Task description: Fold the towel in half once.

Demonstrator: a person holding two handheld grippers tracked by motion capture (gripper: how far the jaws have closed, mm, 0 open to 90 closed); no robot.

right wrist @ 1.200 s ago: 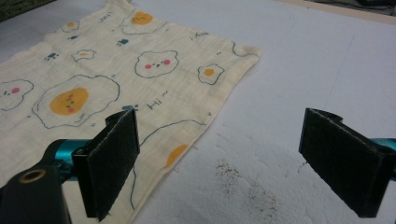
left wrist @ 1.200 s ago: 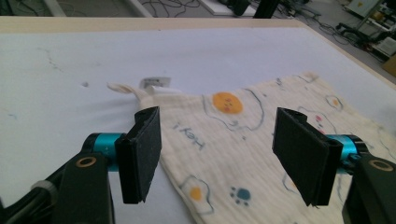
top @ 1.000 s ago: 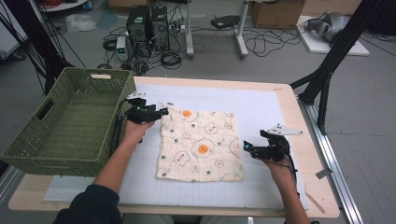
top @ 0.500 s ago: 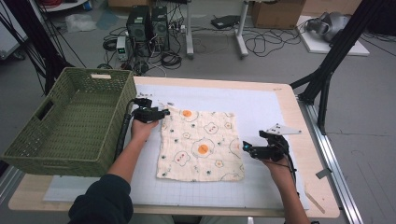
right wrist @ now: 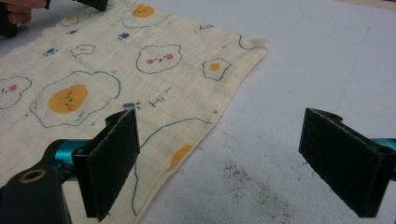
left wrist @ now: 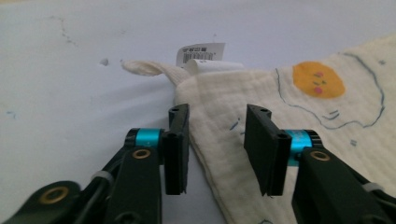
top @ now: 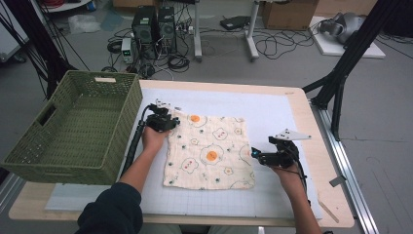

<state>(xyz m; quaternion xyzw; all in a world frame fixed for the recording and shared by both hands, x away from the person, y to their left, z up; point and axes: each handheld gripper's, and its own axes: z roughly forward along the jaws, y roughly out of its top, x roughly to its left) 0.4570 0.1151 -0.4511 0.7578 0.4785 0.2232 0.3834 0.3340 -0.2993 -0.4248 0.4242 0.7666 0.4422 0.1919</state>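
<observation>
A cream cloth (top: 209,151) printed with fried eggs and clouds lies flat on the white mat (top: 277,112). My left gripper (top: 168,122) sits low at the cloth's far left corner. In the left gripper view its jaws (left wrist: 217,140) have just been closing and straddle the cloth's edge (left wrist: 219,102), with a gap still showing beside each pad. A white label (left wrist: 201,52) and a small loop stick out at that corner. My right gripper (top: 255,156) rests at the cloth's right edge, wide open (right wrist: 229,154), with the cloth's border (right wrist: 187,135) under its left pad.
A green woven basket (top: 104,78) stands at the table's left, close to my left forearm. Bare white mat extends beyond and to the right of the cloth. Dark specks (right wrist: 247,182) mark the mat near the right gripper. The wooden table edge (top: 336,204) runs along the right.
The left hand has slid a little right and down onto the cloth's far left corner, and its jaws stand narrower. The right hand has kept still.
</observation>
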